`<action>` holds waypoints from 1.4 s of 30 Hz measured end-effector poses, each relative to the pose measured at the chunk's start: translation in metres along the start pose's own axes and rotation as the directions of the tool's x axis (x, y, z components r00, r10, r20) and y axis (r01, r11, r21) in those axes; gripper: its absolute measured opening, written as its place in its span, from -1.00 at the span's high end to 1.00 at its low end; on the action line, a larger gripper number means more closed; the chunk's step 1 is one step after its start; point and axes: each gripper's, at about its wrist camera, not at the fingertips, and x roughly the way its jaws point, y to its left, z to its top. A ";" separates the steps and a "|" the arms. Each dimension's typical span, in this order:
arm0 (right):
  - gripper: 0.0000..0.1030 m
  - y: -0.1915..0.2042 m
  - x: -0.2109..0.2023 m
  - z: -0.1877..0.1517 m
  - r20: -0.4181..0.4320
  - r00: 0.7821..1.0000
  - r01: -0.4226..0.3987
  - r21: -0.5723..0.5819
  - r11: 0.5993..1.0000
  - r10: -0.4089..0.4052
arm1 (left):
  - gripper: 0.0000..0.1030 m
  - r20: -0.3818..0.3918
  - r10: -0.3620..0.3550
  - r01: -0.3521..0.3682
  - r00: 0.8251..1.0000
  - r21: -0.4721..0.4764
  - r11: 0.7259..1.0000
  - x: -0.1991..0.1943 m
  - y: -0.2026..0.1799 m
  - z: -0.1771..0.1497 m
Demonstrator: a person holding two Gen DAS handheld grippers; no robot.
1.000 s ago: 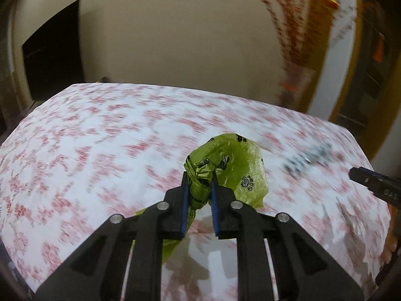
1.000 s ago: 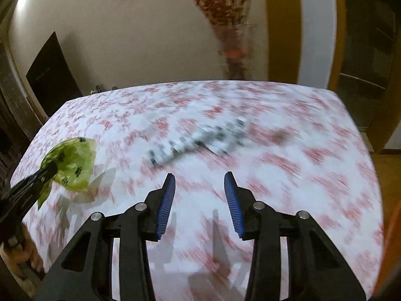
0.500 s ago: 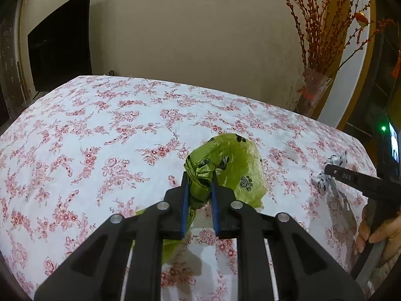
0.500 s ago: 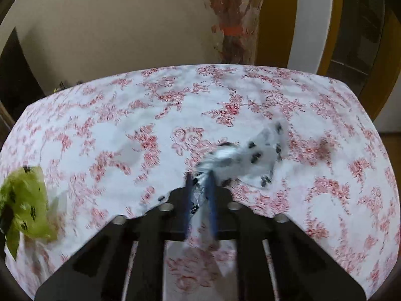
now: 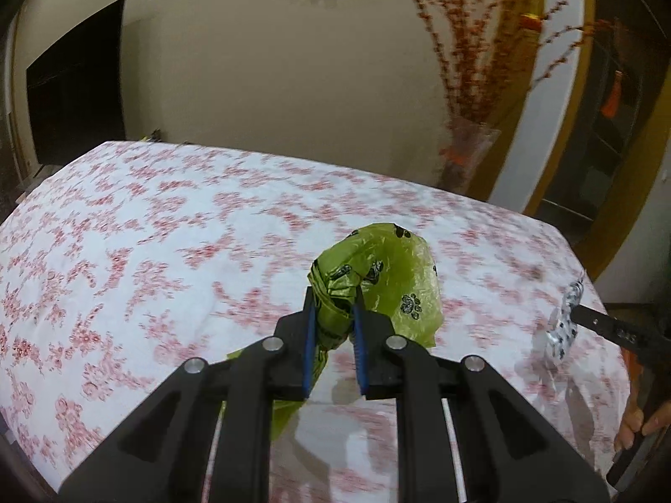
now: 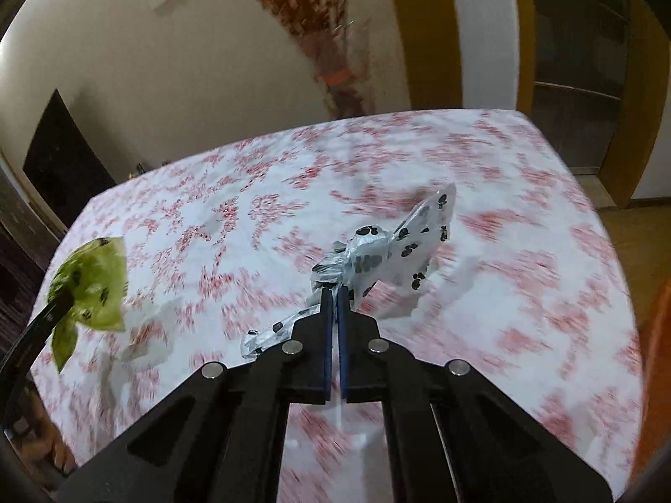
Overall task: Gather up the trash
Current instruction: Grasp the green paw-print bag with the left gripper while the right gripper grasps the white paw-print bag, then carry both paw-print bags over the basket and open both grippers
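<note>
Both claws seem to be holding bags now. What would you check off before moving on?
1. Left gripper shut on the green bag: ok.
2. Right gripper shut on the white bag: ok.
3. White bag off the tablecloth: looks lifted, a tail hangs below; cannot tell if all of it is free.
4. Green bag's mouth open to take the white one: not ok, it is bunched.
5. Somewhere to drop the bags: cannot tell, no bin shows.
6. Other trash left on the cloth: cannot tell, the views are blurred.
</note>
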 end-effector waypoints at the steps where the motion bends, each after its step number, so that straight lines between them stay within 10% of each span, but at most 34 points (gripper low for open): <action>1: 0.94 -0.005 -0.009 -0.002 0.007 1.000 0.001 0.003 1.000 -0.001 | 0.69 0.002 -0.012 0.012 1.000 0.004 1.000 -0.003 -0.007 0.000; 18: 0.94 -0.092 -0.146 -0.042 0.186 0.979 0.075 0.020 0.997 -0.077 | 0.68 -0.020 -0.241 0.241 0.970 0.153 0.958 -0.041 -0.179 -0.015; 42: 0.94 -0.207 -0.221 -0.081 0.269 0.935 0.187 0.182 0.965 -0.232 | 0.68 -0.173 -0.459 0.489 0.871 0.236 0.840 -0.050 -0.352 -0.068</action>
